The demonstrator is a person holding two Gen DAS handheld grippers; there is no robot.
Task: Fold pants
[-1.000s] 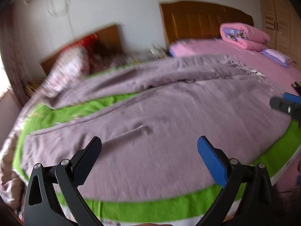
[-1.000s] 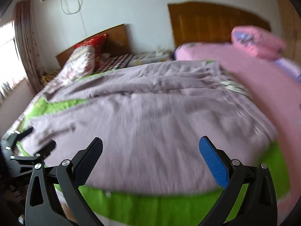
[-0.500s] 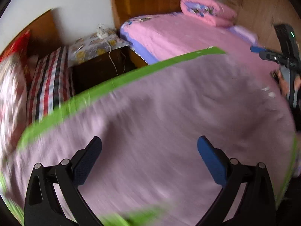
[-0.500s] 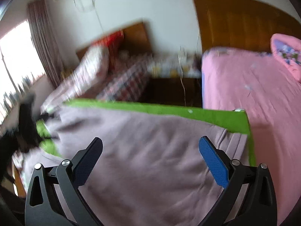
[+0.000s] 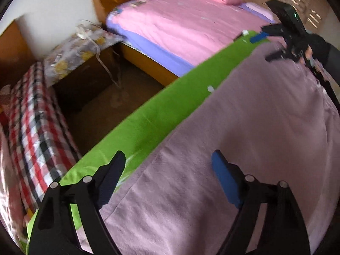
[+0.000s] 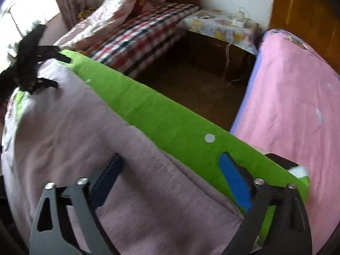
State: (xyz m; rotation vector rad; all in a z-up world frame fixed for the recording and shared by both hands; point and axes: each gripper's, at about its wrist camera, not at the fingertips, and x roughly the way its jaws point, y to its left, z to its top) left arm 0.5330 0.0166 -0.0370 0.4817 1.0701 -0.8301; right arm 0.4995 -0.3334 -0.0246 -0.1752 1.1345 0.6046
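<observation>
The mauve pants (image 5: 244, 127) lie spread flat on a bright green cloth (image 5: 161, 114). Their far edge runs along the green strip. My left gripper (image 5: 167, 170) points steeply down over that edge with its jaws closing. The hem lies between the fingers and the pads are not pressing on it. My right gripper (image 6: 172, 170) straddles the same edge of the pants (image 6: 85, 138) further along, its blue finger over the green cloth (image 6: 170, 123), and its jaws are closing too. Each gripper shows in the other's view: the right gripper (image 5: 265, 46) at the top right, the left gripper (image 6: 57, 71) at the far left.
Beyond the green edge the floor (image 5: 110, 106) drops away in a dark gap. A pink bed (image 5: 187, 25) with a wooden headboard stands across it, beside a nightstand (image 5: 80, 48) under a flowered cover. A plaid blanket (image 5: 36, 127) hangs at the left.
Both grippers swung across the pants to their far edge and tipped downward. Their jaws stand narrower than before. The view went from the whole garment to its edge and the floor gap.
</observation>
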